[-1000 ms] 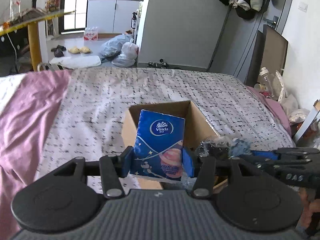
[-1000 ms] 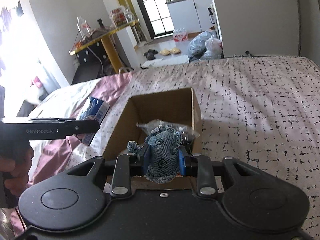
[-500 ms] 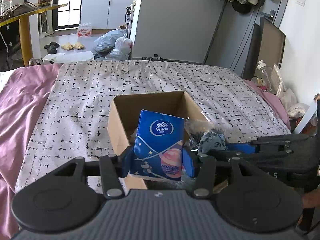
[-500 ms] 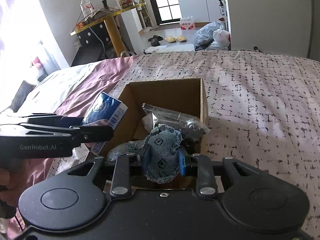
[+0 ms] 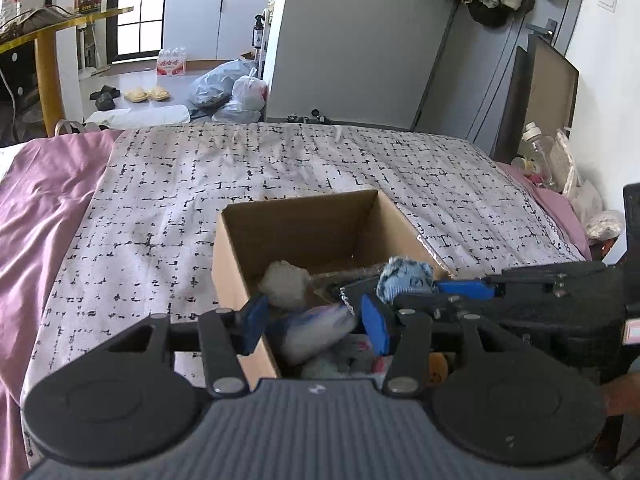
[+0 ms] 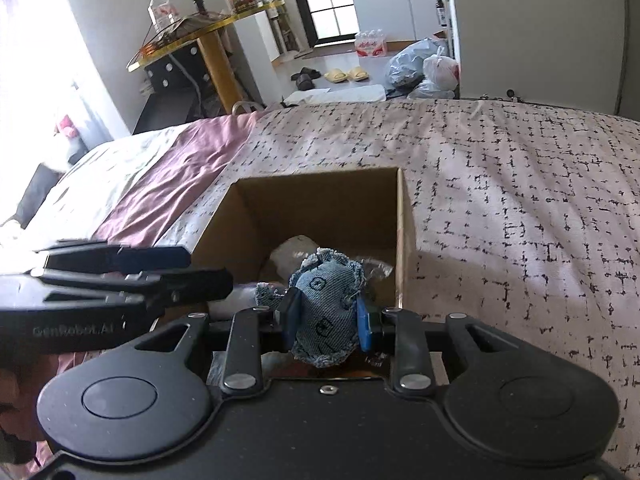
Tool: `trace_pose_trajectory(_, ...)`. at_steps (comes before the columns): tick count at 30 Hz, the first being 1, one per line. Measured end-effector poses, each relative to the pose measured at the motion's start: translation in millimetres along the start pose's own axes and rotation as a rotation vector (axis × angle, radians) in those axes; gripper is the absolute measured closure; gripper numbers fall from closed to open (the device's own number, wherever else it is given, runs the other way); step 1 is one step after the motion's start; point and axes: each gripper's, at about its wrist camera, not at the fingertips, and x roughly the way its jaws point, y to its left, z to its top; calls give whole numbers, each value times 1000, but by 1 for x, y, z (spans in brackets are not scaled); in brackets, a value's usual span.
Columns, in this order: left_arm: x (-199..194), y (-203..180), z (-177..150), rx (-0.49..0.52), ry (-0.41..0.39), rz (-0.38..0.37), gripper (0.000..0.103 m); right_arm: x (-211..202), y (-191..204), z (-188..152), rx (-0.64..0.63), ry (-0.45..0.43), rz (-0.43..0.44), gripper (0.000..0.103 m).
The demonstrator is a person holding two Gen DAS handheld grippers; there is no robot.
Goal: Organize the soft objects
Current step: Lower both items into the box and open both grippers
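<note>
1. The blue-and-white plastic tissue pack (image 5: 316,330) lies tilted inside the open brown cardboard box (image 5: 232,264), blurred, low between my left fingers and not pressed by either pad.
2. My left gripper (image 5: 314,320) hangs over the box's near left corner with its blue pads spread apart, holding nothing; the left pad (image 5: 253,322) sits just at the box's left wall.
3. The small frayed blue denim pouch with printed marks (image 6: 326,312) is clamped between the blue pads of my right gripper (image 6: 325,320), above the near end of the box.
4. In the left view that same pouch (image 5: 404,278) shows at the box's right side, gripped by the right gripper (image 5: 452,292) coming in from the right.
5. Deeper in the box lie a pale grey fluffy lump (image 5: 285,284) and a crinkled clear plastic wrapper (image 6: 374,268), near the pouch.
6. The box rests on a bed covered with a white spread with black broken-grid marks (image 5: 280,168).
7. A mauve satin sheet (image 5: 36,208) lies along the spread's left edge.
</note>
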Motion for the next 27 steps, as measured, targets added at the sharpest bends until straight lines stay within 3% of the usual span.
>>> trace_pose_trajectory(4, 6, -2, 1, 1, 7, 2, 51, 1, -7, 8, 36, -39, -8, 68)
trace_pose_trajectory(7, 10, -2, 2, -10, 11, -10, 48, 1, -15, 13, 81, -61, 23, 58)
trace_pose_trajectory(21, 3, -7, 6, -7, 34, 17, 45, -6, -18, 13, 108, -49, 59, 57)
trace_pose_trajectory(23, 0, -8, 7, -13, 43, 32, 37, -12, -19, 13, 106, -53, 60, 55)
trace_pose_trajectory(27, -9, -10, 10, -16, 52, 41, 35, -28, -22, 12, 115, -65, 63, 53)
